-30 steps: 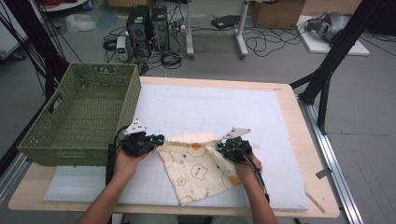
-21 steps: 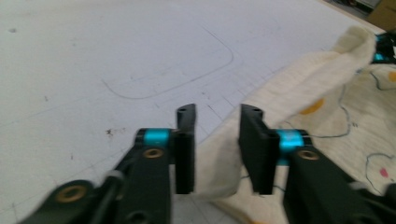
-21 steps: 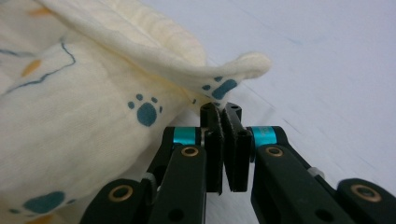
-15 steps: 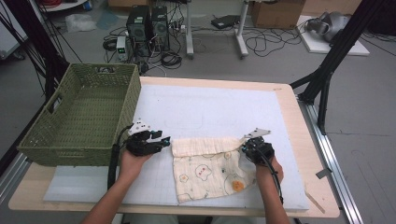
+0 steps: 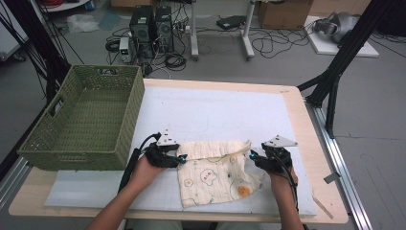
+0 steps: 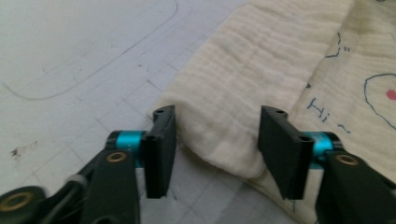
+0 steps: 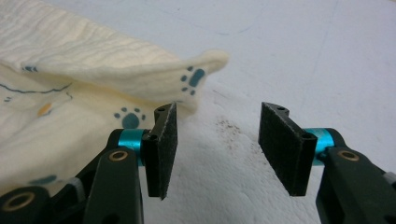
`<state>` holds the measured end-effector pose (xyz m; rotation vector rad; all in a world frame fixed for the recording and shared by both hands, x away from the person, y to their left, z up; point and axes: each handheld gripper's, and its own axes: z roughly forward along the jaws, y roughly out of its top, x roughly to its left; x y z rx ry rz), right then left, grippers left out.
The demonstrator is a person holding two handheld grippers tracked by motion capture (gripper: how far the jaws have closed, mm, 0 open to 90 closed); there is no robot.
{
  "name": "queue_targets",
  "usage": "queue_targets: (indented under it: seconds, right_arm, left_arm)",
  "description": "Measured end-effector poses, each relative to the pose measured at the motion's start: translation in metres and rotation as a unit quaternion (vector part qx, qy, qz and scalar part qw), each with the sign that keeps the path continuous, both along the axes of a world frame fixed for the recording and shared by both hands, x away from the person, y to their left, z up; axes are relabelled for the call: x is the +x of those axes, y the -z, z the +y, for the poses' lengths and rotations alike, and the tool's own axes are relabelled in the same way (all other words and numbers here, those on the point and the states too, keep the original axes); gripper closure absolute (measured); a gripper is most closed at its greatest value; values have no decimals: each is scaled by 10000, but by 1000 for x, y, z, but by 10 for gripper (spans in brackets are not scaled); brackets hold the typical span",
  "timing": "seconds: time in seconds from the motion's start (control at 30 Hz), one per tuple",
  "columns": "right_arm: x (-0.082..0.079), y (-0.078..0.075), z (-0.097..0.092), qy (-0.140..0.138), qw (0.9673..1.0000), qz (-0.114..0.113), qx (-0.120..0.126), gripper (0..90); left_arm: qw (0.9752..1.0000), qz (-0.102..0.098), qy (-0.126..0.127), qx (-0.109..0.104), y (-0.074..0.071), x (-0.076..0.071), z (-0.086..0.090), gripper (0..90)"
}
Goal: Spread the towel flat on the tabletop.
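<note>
On white gridded foam mat (image 5: pixel 210 110): cream printed muslin cloth (image 5: pixel 215 175), top edge folded over, long axis running between both grippers. Left gripper (image 5: pixel 181 159) and right gripper (image 5: pixel 252 156), just opened halfway, holding nothing, at fold's 2 ends.

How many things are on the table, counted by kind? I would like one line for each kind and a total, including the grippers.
Cloth, cream with printed pictures: 1
Basket, green woven: 1
Grippers, left gripper and right gripper, jaws apart: 2
Total: 4
</note>
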<state>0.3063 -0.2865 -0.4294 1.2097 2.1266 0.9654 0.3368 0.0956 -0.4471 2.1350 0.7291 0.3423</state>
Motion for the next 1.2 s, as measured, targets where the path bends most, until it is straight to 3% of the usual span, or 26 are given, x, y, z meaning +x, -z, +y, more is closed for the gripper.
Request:
queue_targets:
  seconds: [0.1, 0.17, 0.27, 0.33, 0.4, 0.43, 0.47, 0.53, 0.57, 0.67, 0.77, 0.87, 0.97, 1.07, 1.1, 1.17, 1.2]
  right_arm:
    - [-1, 2, -4, 35, 10000, -14, 33, 461]
    - [-1, 4, -5, 34, 10000, 4, 40, 461]
    - [-1, 4, -4, -5, 10000, -15, 50, 461]
    - [-1, 4, -3, -54, 9999, -61, 98, 461]
    - [1, 3, -1, -100, 9998, -100, 135, 461]
    - [2, 3, -1, -122, 9997, -119, 160, 460]
    - [4, 3, 0, -162, 9995, -132, 234, 448]
    - [7, 2, 3, -365, 9980, -219, 458, 423]
    - [8, 1, 6, -500, 9971, -289, 504, 403]
    - [14, -2, 19, -872, 9949, -323, 380, 391]
    - [18, -2, 27, -975, 9940, -378, 307, 395]
    - [25, -3, 32, -1051, 9930, -383, 374, 394]
    - [37, -3, 39, -1122, 9926, -290, 374, 360]
    - [53, 1, 50, -1020, 9938, -104, 426, 366]
    - [58, 3, 56, -1034, 9936, -5, 453, 419]
    - [64, 3, 65, -1061, 9941, 68, 227, 615]
    - [67, 4, 69, -1063, 9941, 79, 181, 710]
  left_arm:
    - [9998, -107, 145, 100, -2, -2, -3, 795]
    - [9998, -105, 141, 55, -4, -2, -2, 844]
    - [9981, 56, 88, -613, -9, 2, 10, 846]
    - [9933, 168, -73, -1142, -13, 7, 22, 842]
    - [9893, 173, -279, -1424, -16, 11, 30, 834]
    - [9882, 166, -404, -1470, -16, 13, 34, 834]
    - [9880, 192, -602, -1407, -16, 15, 36, 828]
    - [9887, 291, -748, -1268, -16, 19, 39, 811]
    - [9885, 234, -857, -1223, -16, 20, 40, 811]
    - [9884, 104, -1029, -1117, -16, 22, 42, 811]
    - [9875, -11, -1186, -1035, -17, 24, 41, 848]
    - [9859, 50, -1367, -964, -18, 30, 42, 863]
    - [9802, 10, -1658, -1080, -22, 36, 43, 862]
    - [9705, 24, -2085, -1213, -19, 42, 47, 862]
    - [9678, 30, -2198, -1223, -17, 43, 48, 862]
    - [9681, 24, -2249, -1102, -15, 45, 48, 862]
    - [9705, 66, -2179, -1033, -13, 45, 47, 862]
